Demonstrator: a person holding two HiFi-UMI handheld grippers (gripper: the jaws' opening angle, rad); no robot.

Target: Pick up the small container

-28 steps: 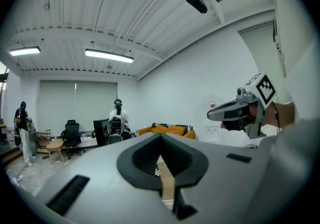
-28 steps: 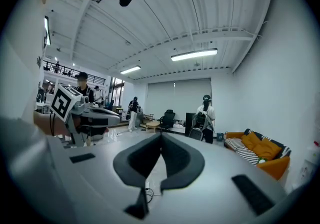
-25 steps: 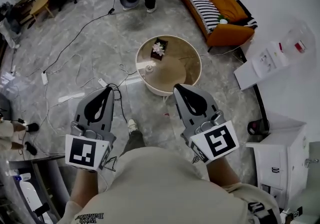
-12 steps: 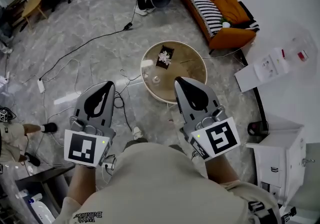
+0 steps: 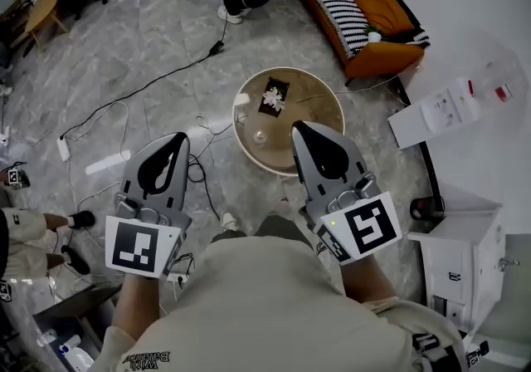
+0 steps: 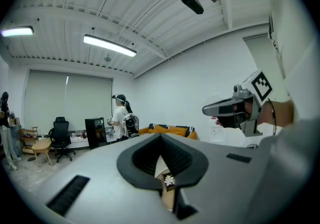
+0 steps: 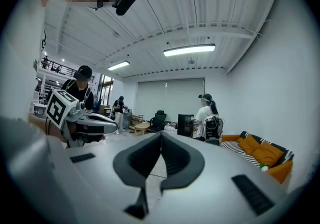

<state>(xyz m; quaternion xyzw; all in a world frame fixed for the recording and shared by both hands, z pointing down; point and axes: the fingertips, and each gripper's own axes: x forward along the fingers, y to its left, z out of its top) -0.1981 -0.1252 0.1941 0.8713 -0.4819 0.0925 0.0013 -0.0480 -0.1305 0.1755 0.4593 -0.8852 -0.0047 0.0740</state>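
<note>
Small container (image 5: 260, 137) — on round table (image 5: 315, 105)

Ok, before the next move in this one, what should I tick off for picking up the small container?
1. In sight: ok, the container stands on the table.
2. Grippers free: ok, the left gripper and the right gripper hold nothing.
3. Jaws open to grasp: not ok, both are shut.
4. Room round the container: ok, the flower lies apart from it.
5. Floor ahead: probably not ok, cables lie near the person's feet, short of the table.
</note>
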